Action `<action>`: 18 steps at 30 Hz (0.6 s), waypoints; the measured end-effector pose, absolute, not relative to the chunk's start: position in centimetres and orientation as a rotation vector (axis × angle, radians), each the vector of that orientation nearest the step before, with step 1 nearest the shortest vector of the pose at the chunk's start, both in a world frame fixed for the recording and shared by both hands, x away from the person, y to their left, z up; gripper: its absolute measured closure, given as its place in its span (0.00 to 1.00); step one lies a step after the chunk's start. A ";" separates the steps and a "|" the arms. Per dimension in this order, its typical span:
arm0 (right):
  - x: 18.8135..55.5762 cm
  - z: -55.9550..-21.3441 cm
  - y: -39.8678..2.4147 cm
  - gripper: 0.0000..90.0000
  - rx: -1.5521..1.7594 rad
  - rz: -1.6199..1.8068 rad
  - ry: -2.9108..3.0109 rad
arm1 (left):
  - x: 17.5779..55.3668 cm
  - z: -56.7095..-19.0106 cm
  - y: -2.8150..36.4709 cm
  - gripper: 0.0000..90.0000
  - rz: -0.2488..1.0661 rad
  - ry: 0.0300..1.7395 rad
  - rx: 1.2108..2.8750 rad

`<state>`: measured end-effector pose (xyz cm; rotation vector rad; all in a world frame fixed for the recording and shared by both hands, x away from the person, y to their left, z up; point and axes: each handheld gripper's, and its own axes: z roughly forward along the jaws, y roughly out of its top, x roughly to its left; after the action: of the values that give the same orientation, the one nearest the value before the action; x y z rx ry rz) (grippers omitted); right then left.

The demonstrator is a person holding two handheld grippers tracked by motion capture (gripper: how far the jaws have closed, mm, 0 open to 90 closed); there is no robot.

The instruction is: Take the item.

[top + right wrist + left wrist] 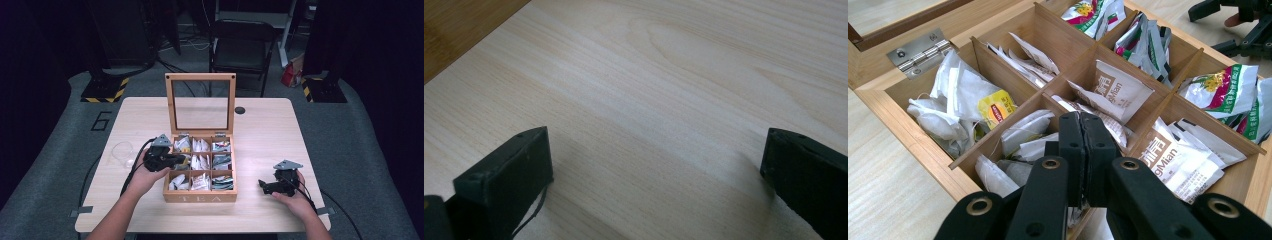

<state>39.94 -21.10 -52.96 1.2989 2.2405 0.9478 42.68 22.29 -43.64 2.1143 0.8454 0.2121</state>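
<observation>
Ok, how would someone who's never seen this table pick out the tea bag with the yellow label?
Start at the wooden tea box with nine compartments, in the middle of the table. In the left gripper view, go to the corner compartment beside the metal hinge. The tea bag lies among plain white bags; it alone carries a yellow label with a red mark.

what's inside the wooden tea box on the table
The tea box has nine compartments, all holding tea bags: white paper sachets, one with a yellow tag, and green-and-red packets along one side. What lies beneath the top bags is covered. The left gripper, shut, hides part of the nearest compartment.
</observation>
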 end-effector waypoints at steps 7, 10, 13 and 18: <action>39.9 -53.0 -21.1 0.00 1.299 0.948 2.240 | 42.8 -43.5 22.3 0.99 0.215 0.849 2.103; 39.9 -53.0 -21.1 0.00 1.299 0.948 2.240 | 42.9 -43.2 22.5 0.99 0.222 0.845 2.098; 39.9 -53.0 -21.1 0.00 1.298 0.947 2.241 | 42.8 -42.5 22.7 0.99 0.229 0.854 2.078; 39.9 -53.0 -21.1 0.00 1.299 0.948 2.241 | 42.7 -41.9 22.9 0.99 0.245 0.856 2.082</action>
<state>39.94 -21.10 -52.96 1.2989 2.2406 0.9477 42.71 22.88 -41.85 2.0817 0.8556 0.2454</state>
